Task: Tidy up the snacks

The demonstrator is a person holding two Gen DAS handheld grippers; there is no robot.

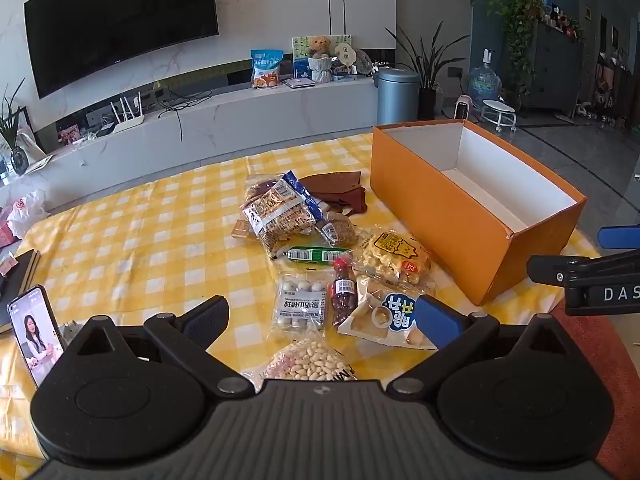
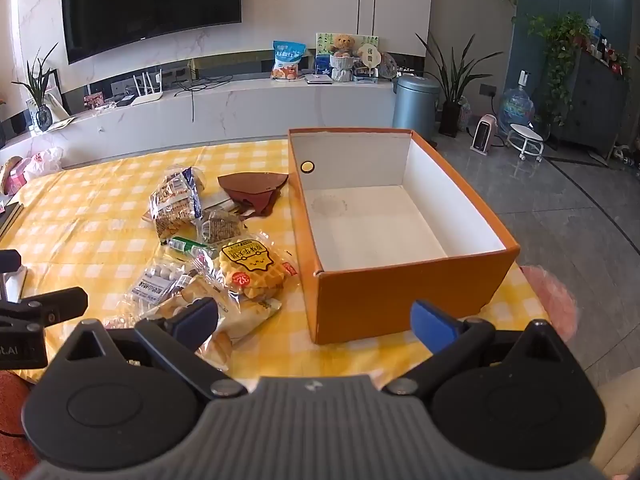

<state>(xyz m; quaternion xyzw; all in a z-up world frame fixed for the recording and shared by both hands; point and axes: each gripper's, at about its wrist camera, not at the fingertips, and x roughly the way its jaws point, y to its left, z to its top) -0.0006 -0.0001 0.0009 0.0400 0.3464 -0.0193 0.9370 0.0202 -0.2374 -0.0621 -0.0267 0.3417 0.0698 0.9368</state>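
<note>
Left claw [image 1: 322,322] wide, holding nothing, above snack pile [image 1: 320,256] on desk [image 1: 140,240]. Right claw [image 2: 314,322] wide, unladen, facing orange box [image 2: 400,296] just beside pile.

This is a home living room. A large television [image 1: 120,20] hangs on the marble wall at upper left, above a long white media shelf [image 1: 240,108] carrying a teddy bear [image 1: 320,46] and a router [image 1: 128,114]. Potted plants [image 2: 454,76] and a water jug [image 2: 516,106] stand at right, and a yellow checked tablecloth [image 1: 140,232] fills the middle.
</note>
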